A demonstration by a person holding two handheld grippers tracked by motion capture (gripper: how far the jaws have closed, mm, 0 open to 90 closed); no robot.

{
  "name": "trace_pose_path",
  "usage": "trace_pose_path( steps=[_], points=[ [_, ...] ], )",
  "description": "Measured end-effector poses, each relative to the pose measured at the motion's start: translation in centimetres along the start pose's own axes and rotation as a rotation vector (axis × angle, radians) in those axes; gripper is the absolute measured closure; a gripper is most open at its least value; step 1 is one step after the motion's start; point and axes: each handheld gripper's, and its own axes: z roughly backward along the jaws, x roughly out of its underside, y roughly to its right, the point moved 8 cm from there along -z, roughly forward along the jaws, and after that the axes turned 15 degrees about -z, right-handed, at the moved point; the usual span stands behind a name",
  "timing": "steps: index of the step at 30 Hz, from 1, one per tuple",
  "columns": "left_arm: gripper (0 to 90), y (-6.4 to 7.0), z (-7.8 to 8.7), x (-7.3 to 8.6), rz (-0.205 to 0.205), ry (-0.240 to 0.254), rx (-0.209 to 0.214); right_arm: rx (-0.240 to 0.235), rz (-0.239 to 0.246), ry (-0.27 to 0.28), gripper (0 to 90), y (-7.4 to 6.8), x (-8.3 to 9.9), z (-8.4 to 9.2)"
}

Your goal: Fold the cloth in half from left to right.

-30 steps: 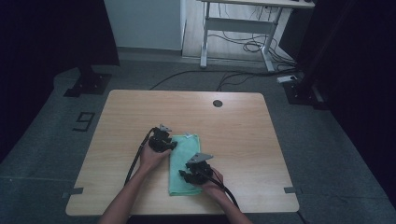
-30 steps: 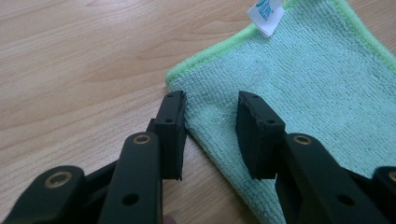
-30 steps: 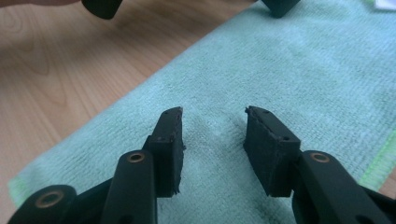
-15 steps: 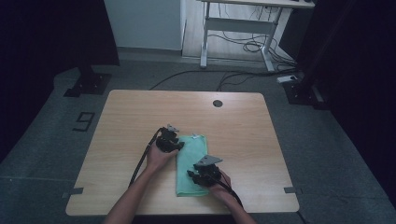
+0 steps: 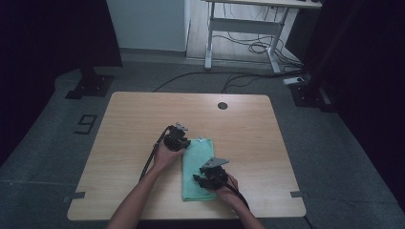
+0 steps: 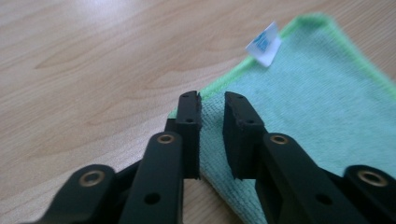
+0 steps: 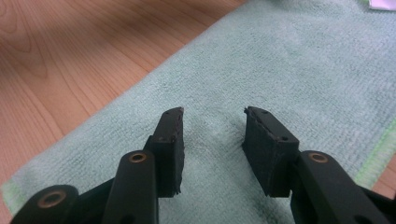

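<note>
Two hand-held grippers work one green cloth (image 5: 197,169), folded into a long strip just right of centre on the near half of the wooden table (image 5: 248,129). Its white tag (image 6: 264,44) sits at the far corner. At the cloth's eleven o'clock corner the left gripper (image 5: 178,141) has just been closing, jaws narrow with the hem between them, not clearly pinched. Toward four o'clock the right gripper (image 5: 208,179) stands open over the cloth. Cables (image 5: 253,47) cross the grey floor under a far desk (image 5: 239,21).

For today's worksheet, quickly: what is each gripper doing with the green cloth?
Left gripper: jaws just closing, narrow gap over the green cloth edge; not gripping.
Right gripper: open, jaws resting on the cloth.
</note>
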Motion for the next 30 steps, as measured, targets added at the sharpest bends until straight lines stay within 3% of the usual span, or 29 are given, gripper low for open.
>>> trace_pose_path(
  steps=[3,7,10,14,19,26,30],
  points=[
    [80.1,-0.1,-0.2,0.2,0.004,-0.002,0.003,0.007,0.004,0.009,57.0,-0.1,-0.7,-0.1],
    [80.7,-0.1,-0.2,0.2,0.002,-0.006,0.005,0.034,-0.008,0.047,57.2,-0.1,-2.9,-0.9],
    [80.6,-0.1,-0.2,0.3,0.007,-0.002,0.005,0.054,-0.019,0.073,57.1,-0.2,-4.8,-2.0],
    [80.7,-0.2,-0.2,0.5,0.019,0.014,0.009,0.084,-0.034,0.062,57.4,0.0,-6.0,-4.0],
    [81.3,-0.2,-0.2,0.5,0.028,0.027,0.012,0.096,-0.027,0.022,58.1,0.1,-5.3,-5.5],
    [81.6,-0.2,-0.2,0.6,0.042,0.029,0.02,0.088,0.026,0.027,58.2,-1.3,-3.6,-4.4],
    [81.5,-0.2,-0.2,0.6,0.046,0.031,0.015,0.056,0.039,0.026,58.1,-2.1,-2.3,-3.5]
  ],
)
